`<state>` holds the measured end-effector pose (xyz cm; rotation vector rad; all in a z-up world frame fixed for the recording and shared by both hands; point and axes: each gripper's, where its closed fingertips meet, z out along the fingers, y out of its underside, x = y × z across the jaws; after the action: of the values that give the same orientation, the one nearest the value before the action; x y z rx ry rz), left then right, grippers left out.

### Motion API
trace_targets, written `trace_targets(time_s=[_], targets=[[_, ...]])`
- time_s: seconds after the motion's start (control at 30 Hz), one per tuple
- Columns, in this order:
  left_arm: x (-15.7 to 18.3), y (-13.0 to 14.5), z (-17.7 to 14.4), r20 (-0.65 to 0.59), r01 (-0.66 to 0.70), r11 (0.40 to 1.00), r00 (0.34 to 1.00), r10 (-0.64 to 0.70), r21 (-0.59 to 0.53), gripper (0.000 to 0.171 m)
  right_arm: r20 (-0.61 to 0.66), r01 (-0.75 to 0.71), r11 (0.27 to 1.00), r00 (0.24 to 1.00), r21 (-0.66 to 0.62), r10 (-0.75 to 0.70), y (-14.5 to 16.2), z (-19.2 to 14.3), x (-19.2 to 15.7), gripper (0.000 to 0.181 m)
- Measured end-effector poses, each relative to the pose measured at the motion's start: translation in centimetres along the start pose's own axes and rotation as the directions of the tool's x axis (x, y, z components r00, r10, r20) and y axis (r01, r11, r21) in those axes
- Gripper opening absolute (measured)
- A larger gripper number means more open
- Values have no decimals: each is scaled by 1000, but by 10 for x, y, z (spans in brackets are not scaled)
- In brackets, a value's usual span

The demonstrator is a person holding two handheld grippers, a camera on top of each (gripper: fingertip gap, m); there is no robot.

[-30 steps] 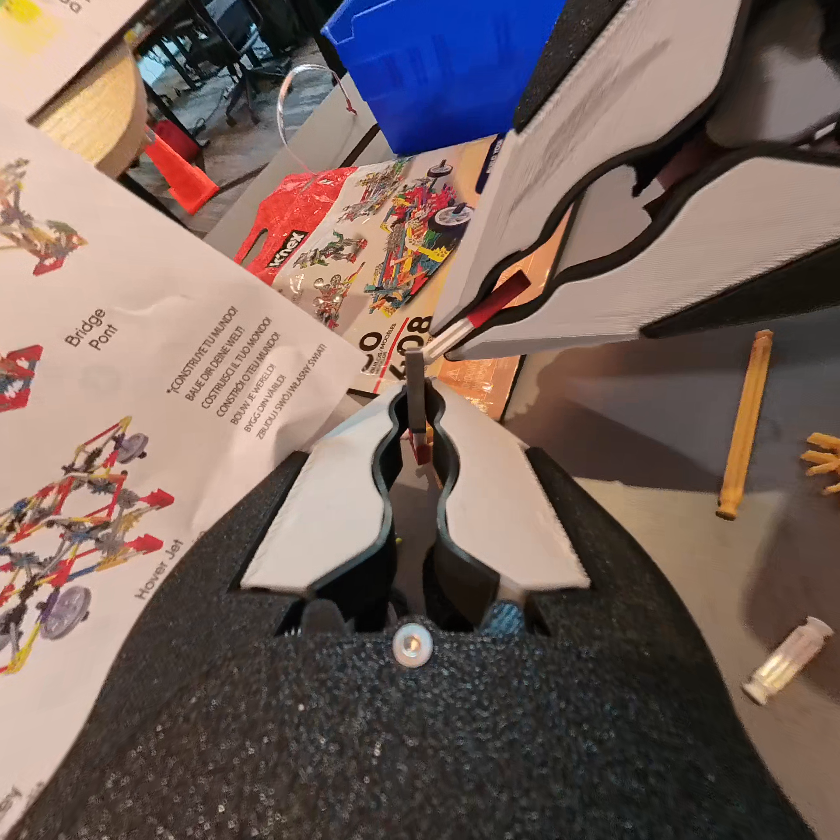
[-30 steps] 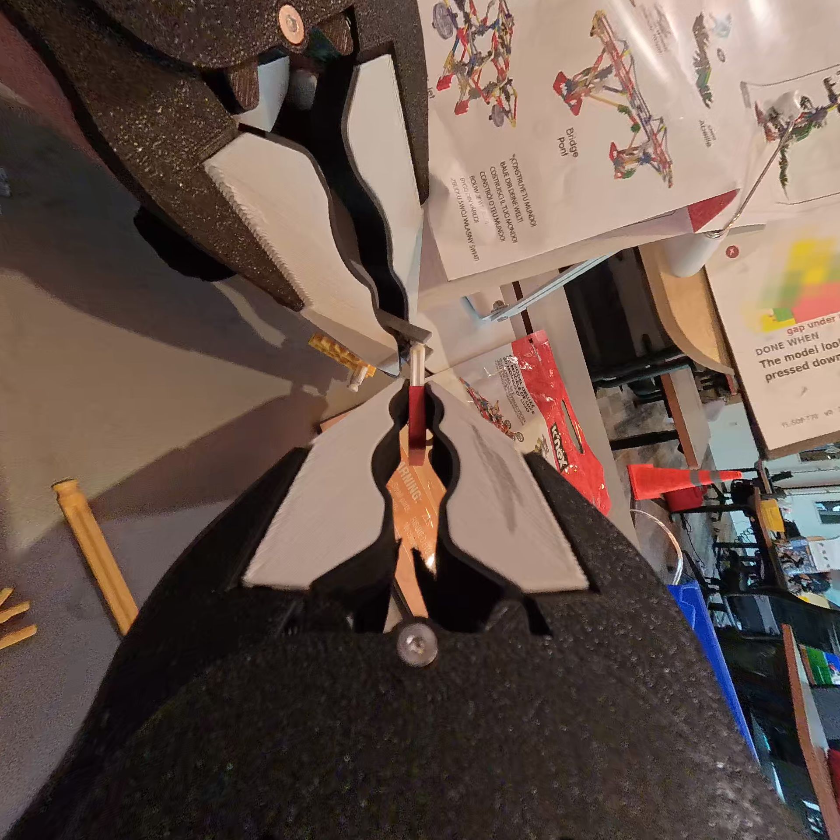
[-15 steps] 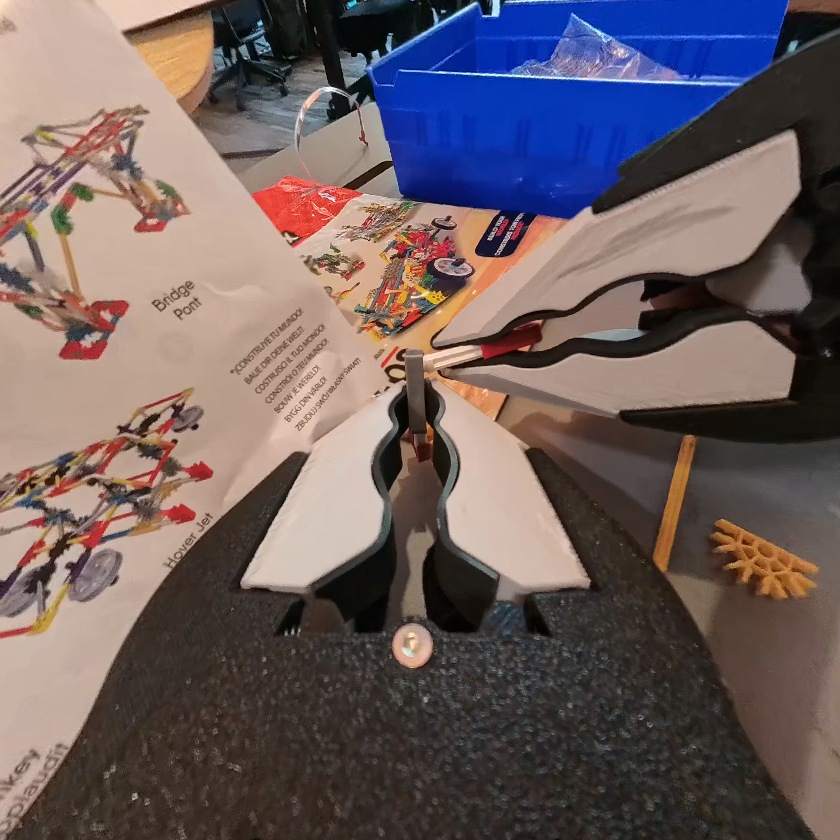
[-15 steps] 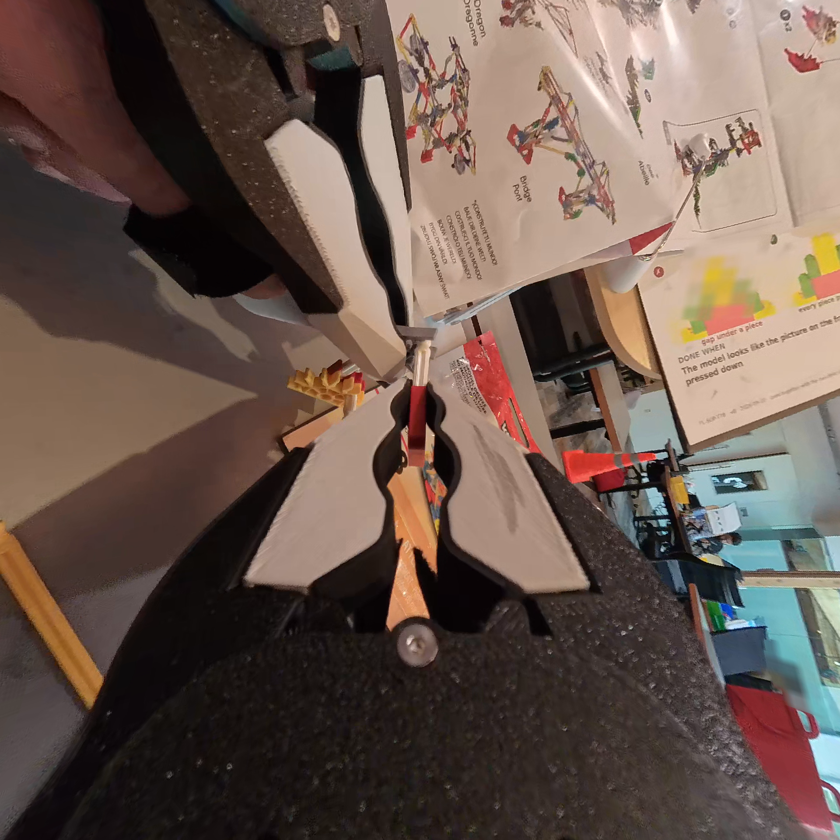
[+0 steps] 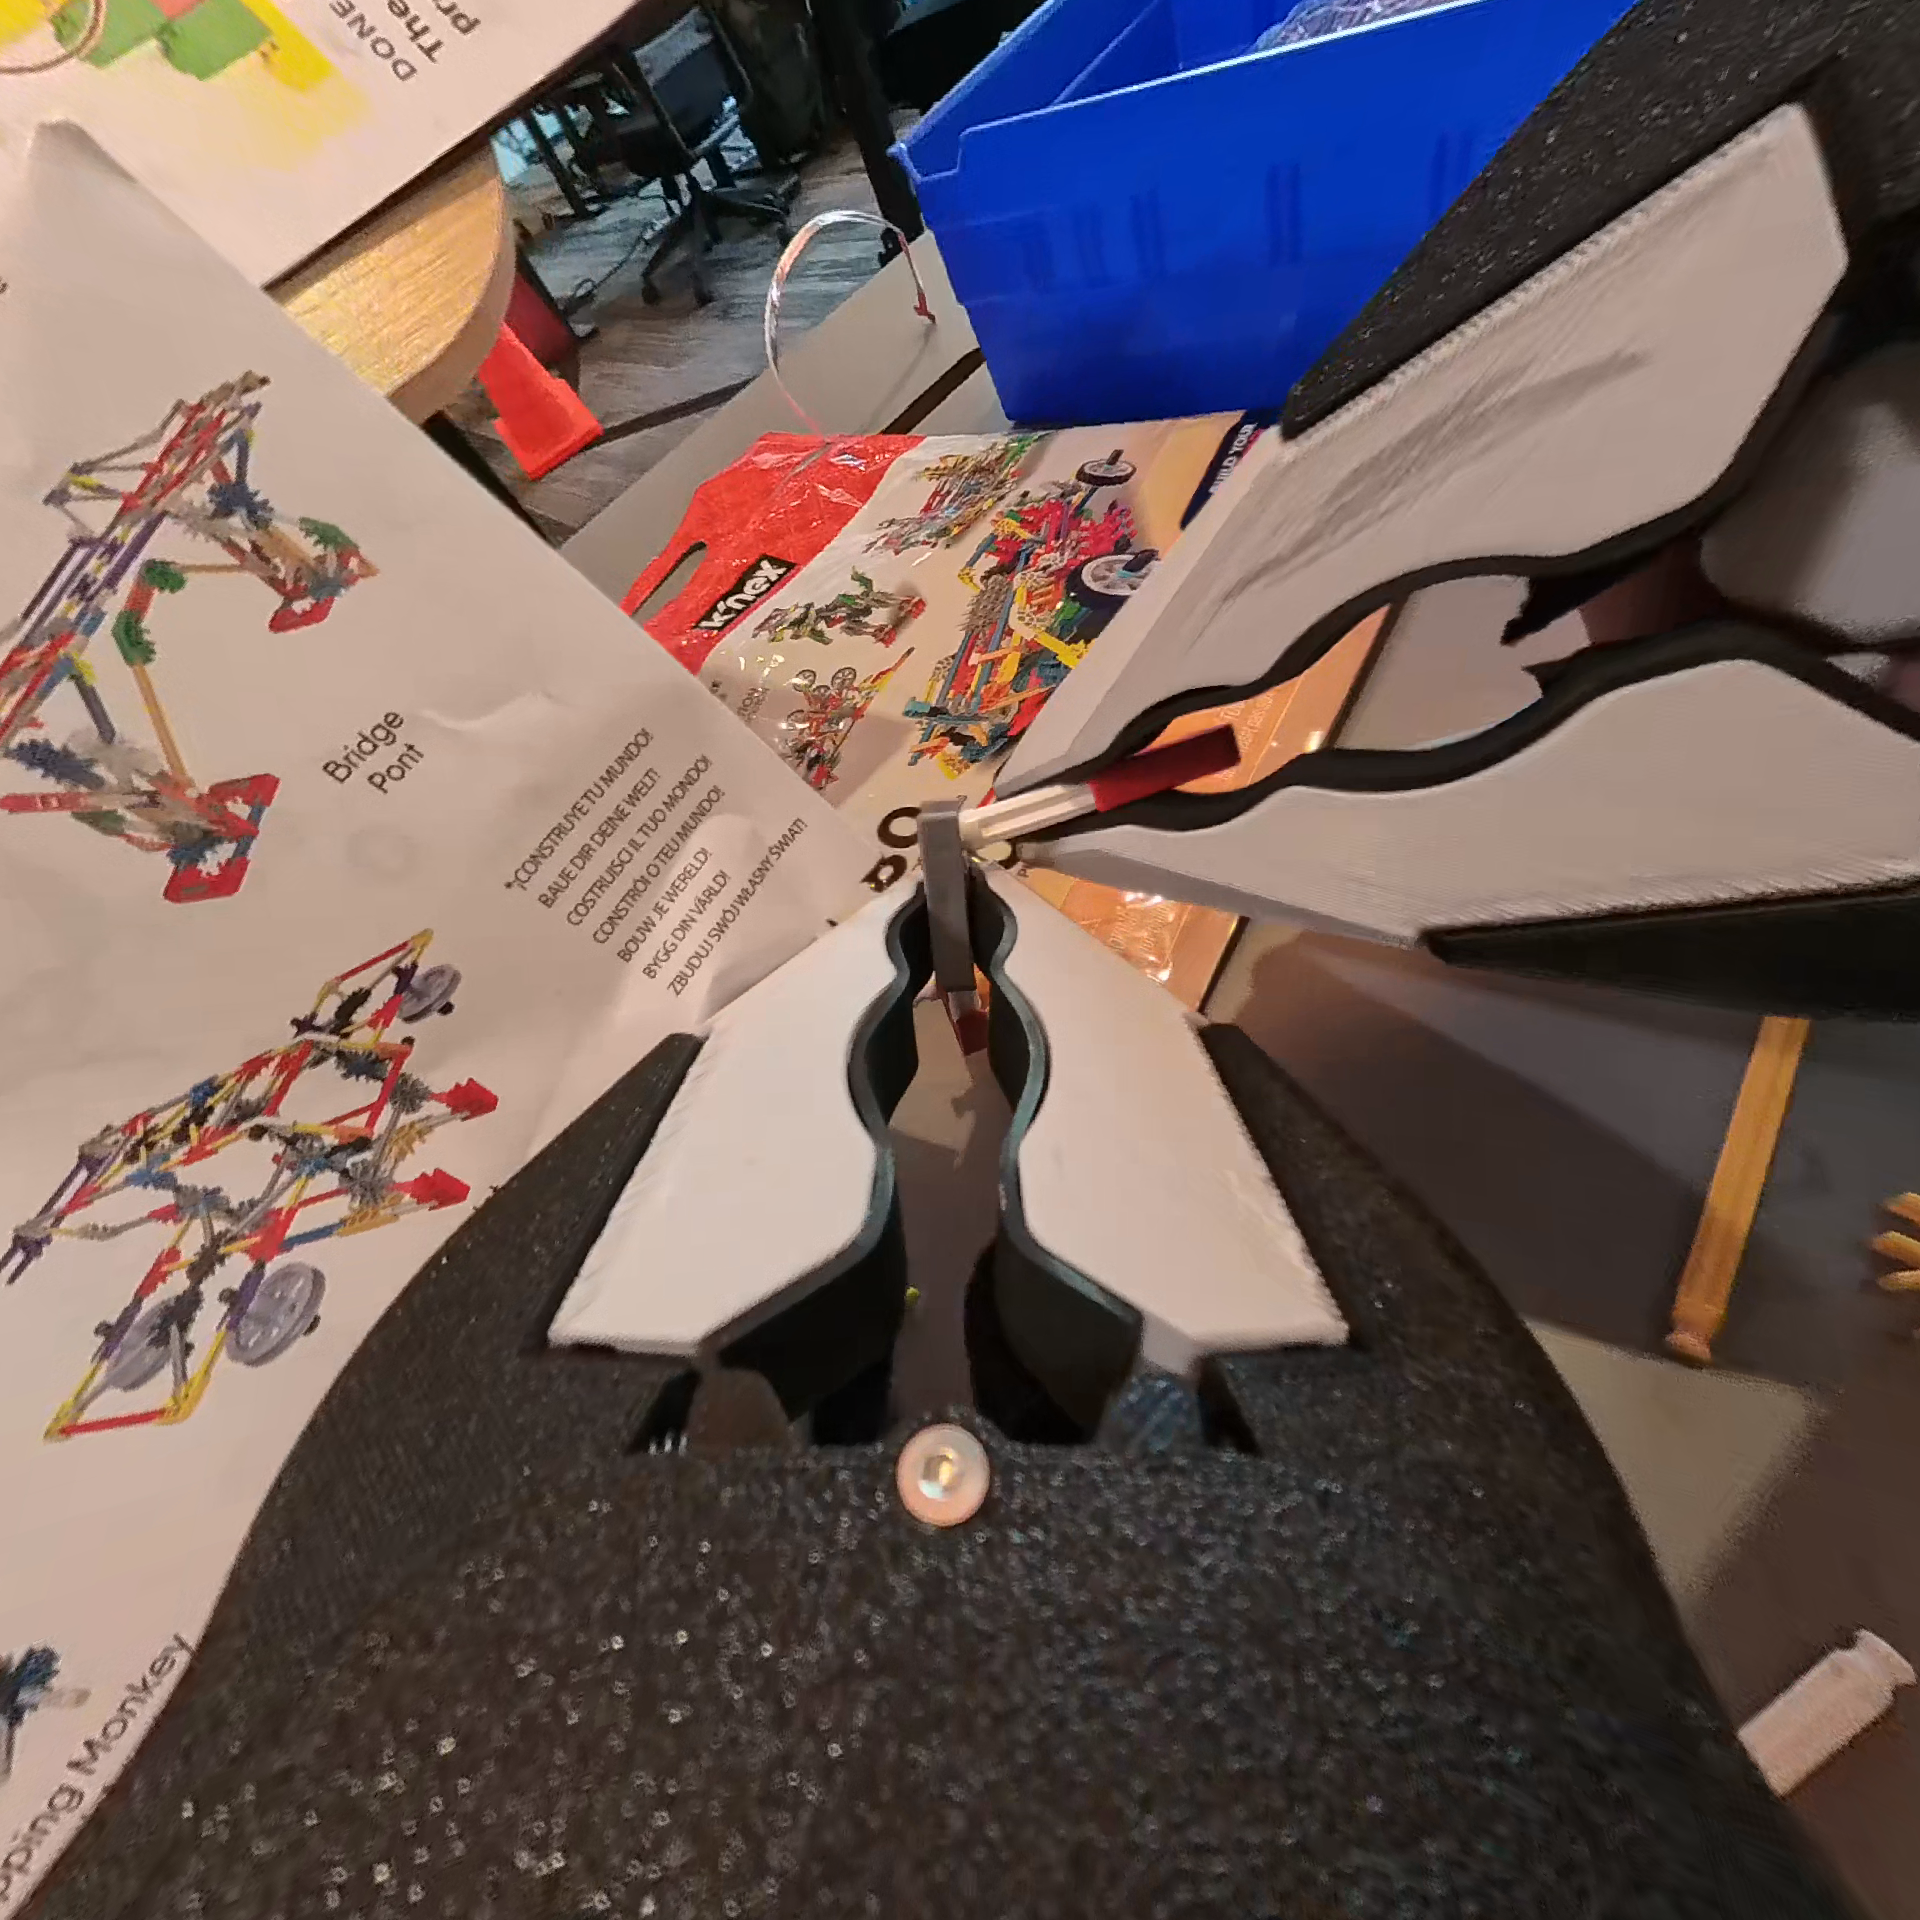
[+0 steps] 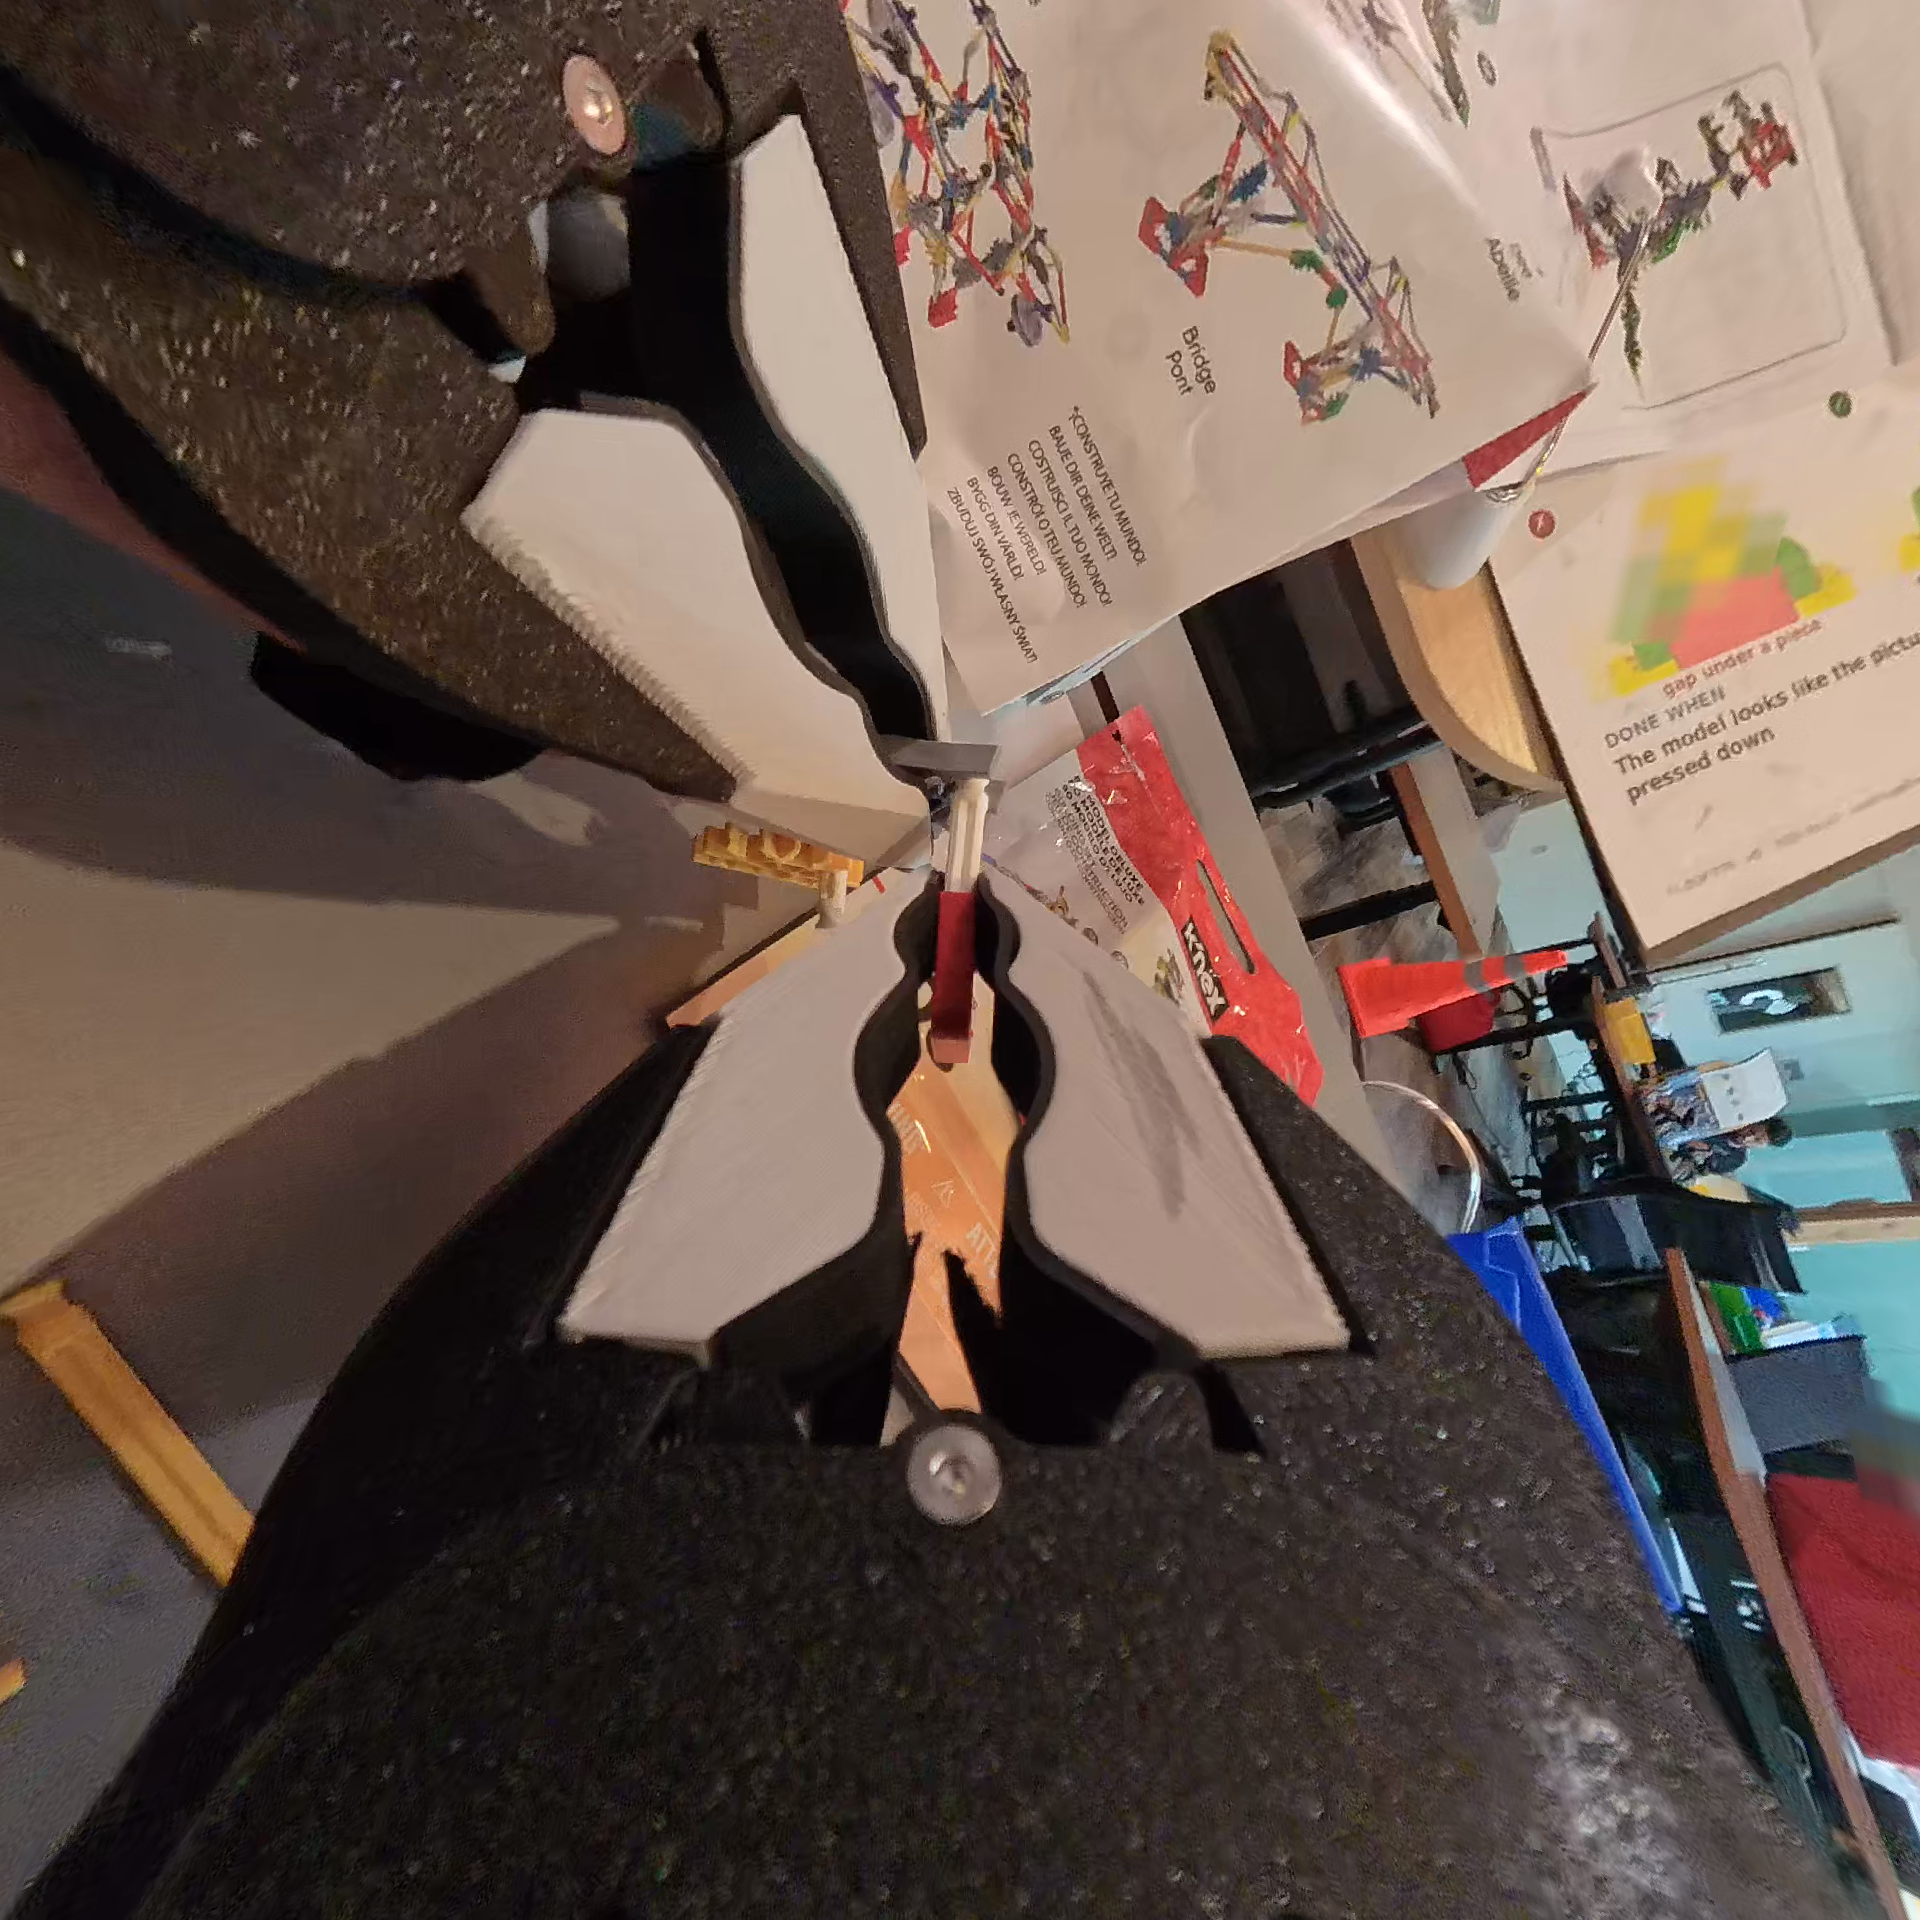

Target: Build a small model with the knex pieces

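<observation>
The left gripper [image 5: 951, 909] has its fingers pinched together on a flat grey connector piece [image 5: 948, 894], which stands up between the tips with a small red bit showing below it. The right gripper [image 6: 961, 904] has its fingers pressed closed on a red rod [image 6: 951, 977] whose white end [image 6: 964, 821] points forward. In the left wrist view the right gripper [image 5: 1049, 821] comes in from the side of the grey connector piece, and the rod's white tip meets that piece at its upper end (whether it is seated in it cannot be told). In the right wrist view the left gripper [image 6: 925, 748] hangs just above the rod, the grey piece [image 6: 940, 756] crosswise at the rod's tip.

Beyond the grey connector piece lies a toy-kit bag [image 5: 883, 623] with a red handle end, and farther back a blue bin [image 5: 1174, 239]. Beside the connector an instruction sheet [image 5: 312, 779] with pictured models leans upright. On the desk [image 5: 1558, 1122] past the right gripper lies a yellow rod [image 5: 1730, 1174], well apart from the connector.
</observation>
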<state>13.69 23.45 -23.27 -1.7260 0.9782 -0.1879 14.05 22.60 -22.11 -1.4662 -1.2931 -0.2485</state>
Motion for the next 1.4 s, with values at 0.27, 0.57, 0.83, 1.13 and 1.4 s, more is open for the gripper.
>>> trace_targets(time_s=[0.27,0.57,0.83,1.13,1.4], targets=[[2,-1,2,-12,59,998,998,-59,-2,4,-45,64,997,997,-32,-65,1,1,1,4],[-1,0,3,72,-103,994,992,105,-33,4,-25,12,999,1000,-41,-13,4,2,0,4],[-2,1,4,52,-107,994,993,109,-36,2,-26,98,995,995,-35,-99,0,1,-4,4],[2,6,9,14,-94,995,995,95,-44,4,7,70,997,998,-28,-70,6,1,-3,4],[11,15,12,-65,-5,997,998,0,-71,6,39,75,996,997,-53,-73,14,6,-9,4]])
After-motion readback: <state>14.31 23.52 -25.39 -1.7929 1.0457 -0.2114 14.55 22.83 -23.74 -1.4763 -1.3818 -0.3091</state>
